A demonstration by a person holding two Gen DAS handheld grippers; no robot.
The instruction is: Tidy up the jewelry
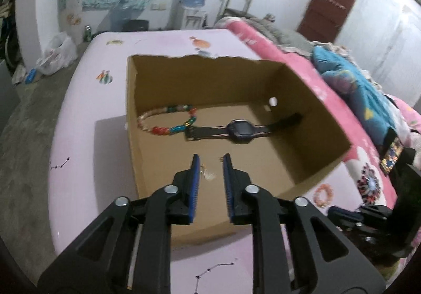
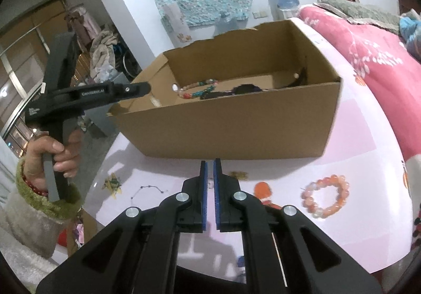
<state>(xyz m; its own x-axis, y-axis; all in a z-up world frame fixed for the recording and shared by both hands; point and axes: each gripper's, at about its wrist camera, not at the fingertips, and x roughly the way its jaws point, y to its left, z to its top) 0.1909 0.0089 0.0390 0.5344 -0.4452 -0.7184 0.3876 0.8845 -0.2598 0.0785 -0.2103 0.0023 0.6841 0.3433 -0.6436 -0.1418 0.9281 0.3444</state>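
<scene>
An open cardboard box (image 1: 302, 115) stands on the pink table; it also shows in the right wrist view (image 2: 236, 120). Inside lie a multicoloured bead bracelet (image 1: 168, 120), a black wristwatch (image 1: 239, 129) and a small pale item (image 1: 209, 175) on the box floor. My left gripper (image 1: 211, 160) hovers open over the box's near part, with the pale item between its tips. My right gripper (image 2: 210, 163) is nearly shut and empty, low over the table in front of the box. An orange bead bracelet (image 2: 326, 199) lies on the table to its right.
The pink table (image 2: 355, 136) carries printed patterns. A bed with pink bedding (image 1: 289, 57) runs along the right side. The left gripper's body (image 2: 79, 94) and the hand holding it are at the right wrist view's left. The grey floor (image 1: 31, 115) lies beyond the table's left edge.
</scene>
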